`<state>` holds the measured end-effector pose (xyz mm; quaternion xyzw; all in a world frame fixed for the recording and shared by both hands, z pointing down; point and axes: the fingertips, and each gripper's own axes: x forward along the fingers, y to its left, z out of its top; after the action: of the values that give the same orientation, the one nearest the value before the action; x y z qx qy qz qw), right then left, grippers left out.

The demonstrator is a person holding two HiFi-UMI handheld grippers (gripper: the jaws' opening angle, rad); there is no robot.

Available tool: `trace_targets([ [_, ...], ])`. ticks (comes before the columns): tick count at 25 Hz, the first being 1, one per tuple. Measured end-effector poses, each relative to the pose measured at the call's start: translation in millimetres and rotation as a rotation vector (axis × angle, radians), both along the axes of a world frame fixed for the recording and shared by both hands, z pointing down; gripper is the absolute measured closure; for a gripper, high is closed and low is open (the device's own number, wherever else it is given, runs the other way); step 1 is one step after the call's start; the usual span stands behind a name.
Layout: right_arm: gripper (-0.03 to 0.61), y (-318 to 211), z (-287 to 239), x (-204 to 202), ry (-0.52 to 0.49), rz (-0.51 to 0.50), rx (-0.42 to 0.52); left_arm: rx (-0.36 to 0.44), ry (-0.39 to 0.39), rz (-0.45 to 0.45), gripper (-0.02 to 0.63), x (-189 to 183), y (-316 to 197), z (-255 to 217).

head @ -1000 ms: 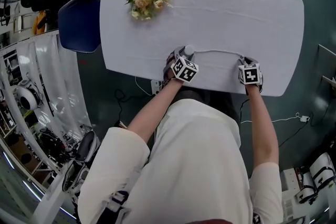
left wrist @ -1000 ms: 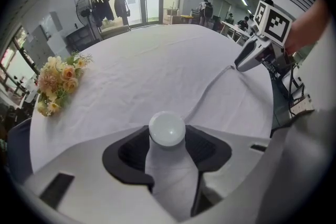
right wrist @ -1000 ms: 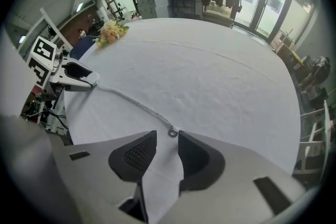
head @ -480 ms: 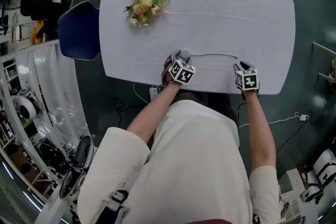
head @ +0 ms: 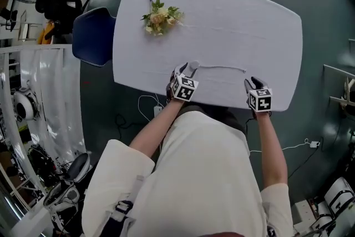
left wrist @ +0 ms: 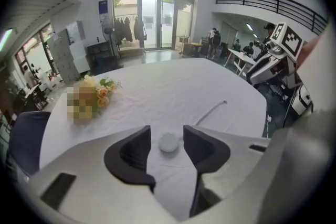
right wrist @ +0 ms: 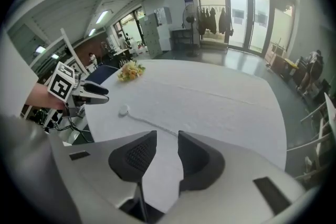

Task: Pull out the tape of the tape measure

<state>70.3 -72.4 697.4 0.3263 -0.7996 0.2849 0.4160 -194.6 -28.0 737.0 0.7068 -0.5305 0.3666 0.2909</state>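
The tape measure's small round white case point(head: 193, 66) lies on the white tablecloth near the front edge, and its thin tape point(head: 222, 67) runs right across the cloth. The left gripper point(head: 186, 71) sits just behind the case. In the left gripper view the case point(left wrist: 168, 142) lies ahead in the gap between the closing jaws of the left gripper point(left wrist: 167, 136), and neither pad touches it. The right gripper point(head: 250, 82) hovers near the tape's free end. In its own view the right gripper point(right wrist: 167, 140) is open and empty, with the tape point(right wrist: 152, 126) ahead of it.
A small bouquet of flowers point(head: 160, 16) lies at the far left of the table point(head: 249, 19). A blue chair point(head: 93, 36) stands against the table's left side. Cables trail on the dark floor point(head: 145, 104) below the front edge.
The right gripper has drawn back from the tape's free end towards the table's front edge. The left gripper has backed slightly off the case. The tape stays stretched out on the cloth.
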Motion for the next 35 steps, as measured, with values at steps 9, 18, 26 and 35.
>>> trace_targets([
  [9,0.465,10,-100,11,-0.166,-0.101,0.165,0.198,0.104,-0.117,0.558,25,39,-105],
  [18,0.489,48,-178,47,-0.300,-0.190,0.283,0.342,0.163,-0.211,0.592,75,94,-189],
  [26,0.516,77,-224,71,-0.386,-0.259,0.367,0.454,0.146,-0.269,0.598,107,146,-243],
  [35,0.531,100,-253,69,-0.439,-0.275,0.446,0.526,0.153,-0.259,0.601,113,186,-273],
])
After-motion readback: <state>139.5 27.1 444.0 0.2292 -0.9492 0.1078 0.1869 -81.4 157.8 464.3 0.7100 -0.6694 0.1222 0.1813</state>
